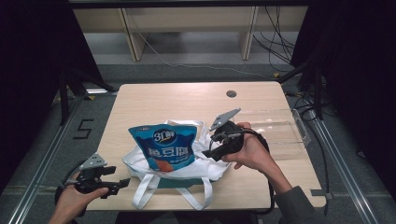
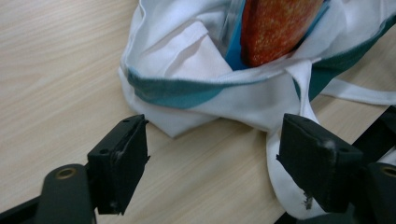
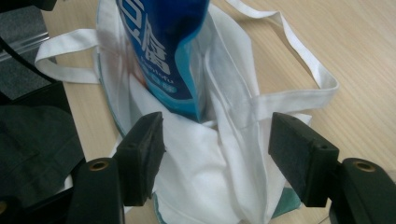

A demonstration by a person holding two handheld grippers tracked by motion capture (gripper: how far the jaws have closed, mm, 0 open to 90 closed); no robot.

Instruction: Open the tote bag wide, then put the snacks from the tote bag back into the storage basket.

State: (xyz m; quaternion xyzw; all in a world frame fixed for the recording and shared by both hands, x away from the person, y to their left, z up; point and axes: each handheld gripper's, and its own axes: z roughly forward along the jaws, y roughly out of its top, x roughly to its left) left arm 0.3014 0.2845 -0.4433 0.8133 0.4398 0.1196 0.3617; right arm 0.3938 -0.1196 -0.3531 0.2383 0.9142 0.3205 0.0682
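A blue snack bag (image 1: 163, 147) stands upright in the mouth of a white cloth tote bag (image 1: 205, 165) with teal trim, in the middle of the wooden table (image 1: 177, 100). My left gripper (image 1: 123, 183) is at the table's front left edge, pointing right toward the tote, open and holding nothing. In the left gripper view the tote (image 2: 187, 60) and one strap (image 2: 280, 177) lie ahead of the open left gripper (image 2: 212, 130). My right gripper (image 1: 208, 151) hovers at the tote's right side. In its own view the right gripper (image 3: 215, 126) stands open above white cloth (image 3: 201, 177), with the snack bag (image 3: 163, 46) just beyond.
A clear plastic box (image 1: 280, 126) sits on the table's right side behind my right hand. The tote's straps (image 1: 142, 191) trail toward the front edge. A cable hole (image 1: 231, 93) marks the far side. Metal rails and cables flank the table on the floor.
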